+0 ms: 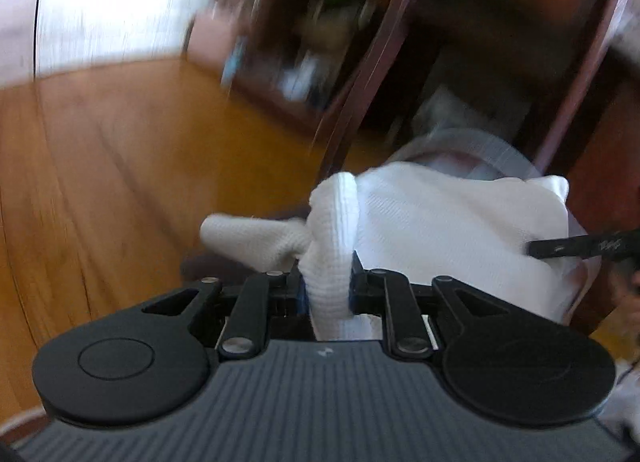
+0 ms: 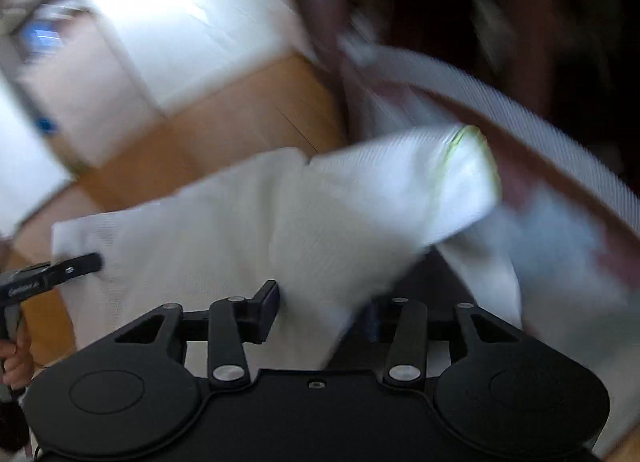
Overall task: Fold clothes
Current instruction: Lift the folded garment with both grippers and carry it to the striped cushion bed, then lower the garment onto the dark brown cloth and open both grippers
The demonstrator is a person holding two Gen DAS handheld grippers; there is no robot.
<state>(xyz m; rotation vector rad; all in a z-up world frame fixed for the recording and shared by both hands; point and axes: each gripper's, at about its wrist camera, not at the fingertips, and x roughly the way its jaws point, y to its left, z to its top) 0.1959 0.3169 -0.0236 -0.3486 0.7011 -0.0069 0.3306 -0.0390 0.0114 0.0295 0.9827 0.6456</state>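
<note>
The left claw (image 1: 329, 282) pinches a bunched edge of the white garment (image 1: 440, 222), which hangs in the air over the wooden floor (image 1: 120, 162) (both views are blurred). The right claw (image 2: 320, 314) stands spread with cloth loose between its jaws, so that side could slip free and leave the garment dangling from 1 corner.

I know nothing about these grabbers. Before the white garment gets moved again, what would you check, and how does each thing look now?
1. Left gripper clamped on the white garment: ok.
2. Right gripper gripping: not ok, jaws stand apart, cloth loose between them.
3. Garment spread flat: not ok, it is bunched.
4. Basket rim clear of the cloth: cannot tell, too blurred.
5. Wooden floor free for laying down: cannot tell.
</note>
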